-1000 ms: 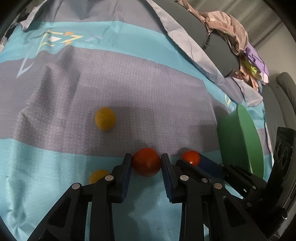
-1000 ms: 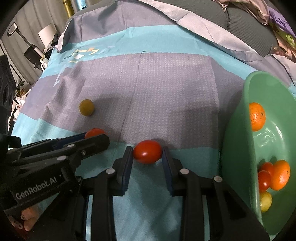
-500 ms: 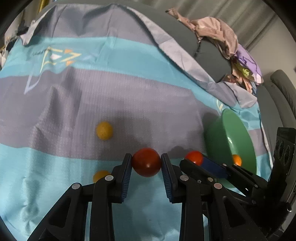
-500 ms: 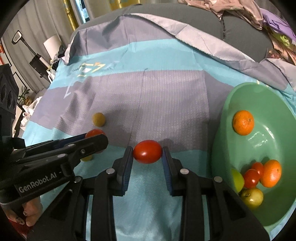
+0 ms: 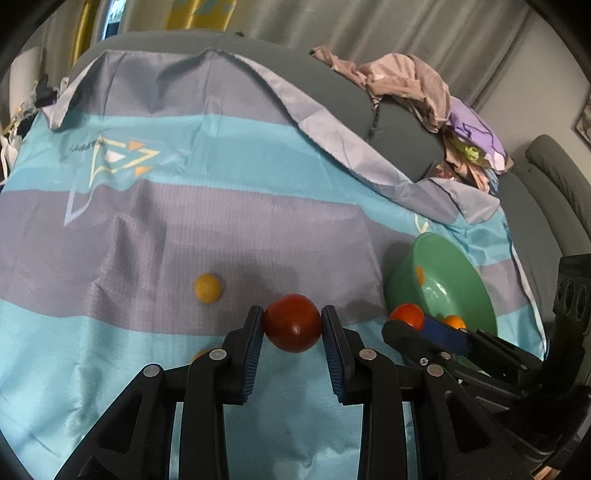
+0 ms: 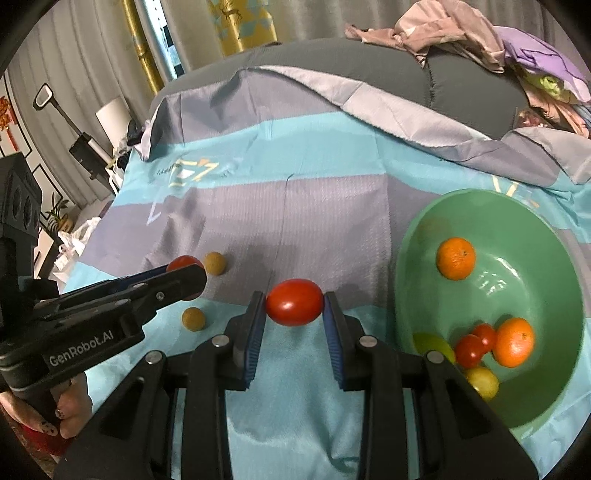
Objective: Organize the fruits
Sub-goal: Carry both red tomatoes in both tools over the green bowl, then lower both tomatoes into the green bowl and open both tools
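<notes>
My left gripper (image 5: 292, 325) is shut on a red tomato (image 5: 292, 322) and holds it above the cloth. My right gripper (image 6: 294, 304) is shut on another red tomato (image 6: 294, 302), also lifted, left of the green bowl (image 6: 546, 236). The bowl holds two oranges (image 6: 455, 257), small tomatoes (image 6: 470, 349) and yellow-green fruits (image 6: 481, 381). Two small yellow-brown fruits lie on the cloth (image 6: 215, 263) (image 6: 193, 318). In the left wrist view the right gripper's tomato (image 5: 407, 316) shows in front of the bowl (image 5: 461, 269).
A blue and grey striped cloth (image 5: 184, 166) covers a sofa seat. The grey sofa back (image 6: 332, 59) rises behind, with a heap of clothes (image 6: 480, 33) at the right. A floor lamp and household items (image 6: 88, 147) stand off the left edge.
Both grippers have risen with their tomatoes, so the cloth and bowl look farther below. The bowl's inside has come into fuller view. The grips have not changed.
</notes>
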Action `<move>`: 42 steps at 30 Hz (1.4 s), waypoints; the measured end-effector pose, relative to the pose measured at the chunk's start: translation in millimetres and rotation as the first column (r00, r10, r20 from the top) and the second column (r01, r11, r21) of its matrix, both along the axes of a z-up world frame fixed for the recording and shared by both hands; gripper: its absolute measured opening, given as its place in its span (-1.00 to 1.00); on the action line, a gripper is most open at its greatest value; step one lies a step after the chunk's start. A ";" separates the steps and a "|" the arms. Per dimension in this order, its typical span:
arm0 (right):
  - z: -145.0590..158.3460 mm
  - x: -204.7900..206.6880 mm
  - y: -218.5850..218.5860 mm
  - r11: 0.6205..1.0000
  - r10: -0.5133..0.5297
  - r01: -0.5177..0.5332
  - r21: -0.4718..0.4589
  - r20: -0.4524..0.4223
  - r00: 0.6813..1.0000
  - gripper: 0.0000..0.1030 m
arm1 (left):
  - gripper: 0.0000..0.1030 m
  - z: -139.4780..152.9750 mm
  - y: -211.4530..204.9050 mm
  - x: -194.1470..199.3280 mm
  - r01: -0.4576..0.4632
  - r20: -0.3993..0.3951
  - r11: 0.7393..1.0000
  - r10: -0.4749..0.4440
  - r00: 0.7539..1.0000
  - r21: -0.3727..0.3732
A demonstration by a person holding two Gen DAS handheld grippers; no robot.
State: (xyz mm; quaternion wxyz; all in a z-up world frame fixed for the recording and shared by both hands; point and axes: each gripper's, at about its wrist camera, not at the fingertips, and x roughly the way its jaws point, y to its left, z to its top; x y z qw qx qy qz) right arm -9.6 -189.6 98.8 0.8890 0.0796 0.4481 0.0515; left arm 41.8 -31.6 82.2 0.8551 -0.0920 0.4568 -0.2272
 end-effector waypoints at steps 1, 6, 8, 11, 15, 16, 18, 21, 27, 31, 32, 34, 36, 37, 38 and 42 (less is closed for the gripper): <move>3.3 -2.2 -1.9 1.000 -0.003 0.003 0.008 0.008 1.000 -0.38 | -0.38 2.2 -0.8 -1.2 0.000 0.007 1.000 0.000 1.000 -0.002; 14.4 -12.6 -11.0 1.000 -0.008 0.007 0.029 0.038 0.999 -0.38 | -0.38 9.5 -8.1 -9.7 0.000 0.045 1.000 0.000 0.999 0.006; 18.5 -18.5 -19.6 0.999 -0.012 0.008 0.052 0.065 0.998 -0.38 | -0.38 10.7 -13.3 -12.6 0.002 0.059 1.000 -0.003 0.998 0.016; 25.1 -26.3 -34.3 0.997 -0.043 0.037 0.067 0.081 0.996 -0.38 | -0.38 11.9 -25.2 -16.0 0.004 0.078 0.999 -0.007 0.997 0.042; 32.5 -35.5 -53.5 0.994 -0.060 0.049 0.098 0.115 0.992 -0.38 | -0.38 13.1 -41.9 -21.4 0.011 0.087 1.000 -0.013 0.996 0.026; 34.0 -38.1 -59.2 0.993 -0.070 0.058 0.101 0.127 0.989 -0.38 | -0.38 13.5 -48.4 -23.0 0.017 0.087 1.000 -0.018 0.996 0.019; 34.8 -43.7 -71.1 0.993 -0.071 0.055 0.106 0.151 0.986 -0.38 | -0.38 14.8 -58.4 -25.3 0.024 0.092 1.000 -0.025 0.995 0.017; 30.3 -48.5 -92.0 0.989 -0.111 0.095 0.116 0.145 0.983 -0.38 | -0.38 18.7 -78.3 -30.7 0.033 0.116 0.999 -0.037 0.993 0.034; 29.4 -51.3 -121.1 0.978 -0.164 0.144 0.149 0.136 0.977 -0.37 | -0.38 22.5 -109.9 -35.3 0.056 0.137 0.998 -0.059 0.989 0.030; 30.6 -56.4 -130.2 0.974 -0.184 0.160 0.160 0.143 0.972 -0.37 | -0.38 19.9 -127.6 -36.9 0.076 0.129 0.997 -0.079 0.988 0.029; 30.1 -56.4 -131.8 0.973 -0.188 0.164 0.165 0.141 0.972 -0.37 | -0.38 19.2 -131.3 -37.9 0.082 0.130 0.996 -0.085 0.988 0.032; 29.0 -57.3 -135.2 0.971 -0.195 0.171 0.169 0.137 0.971 -0.37 | -0.38 17.6 -139.3 -40.1 0.093 0.128 0.995 -0.098 0.987 0.039; 28.1 -58.1 -138.9 0.969 -0.201 0.177 0.173 0.134 0.970 -0.37 | -0.38 16.4 -145.2 -40.9 0.104 0.127 0.994 -0.109 0.986 0.042; 27.6 -58.4 -141.2 0.968 -0.203 0.179 0.176 0.132 0.970 -0.37 | -0.38 16.4 -147.9 -41.2 0.106 0.127 0.993 -0.111 0.986 0.045; 27.3 -59.0 -142.2 0.967 -0.204 0.179 0.178 0.131 0.970 -0.37 | -0.38 16.0 -149.9 -41.5 0.107 0.129 0.993 -0.112 0.985 0.047; 23.0 -57.7 -148.6 0.965 -0.214 0.192 0.181 0.114 0.970 -0.37 | -0.38 12.0 -155.5 -41.8 0.111 0.121 0.993 -0.116 0.986 0.045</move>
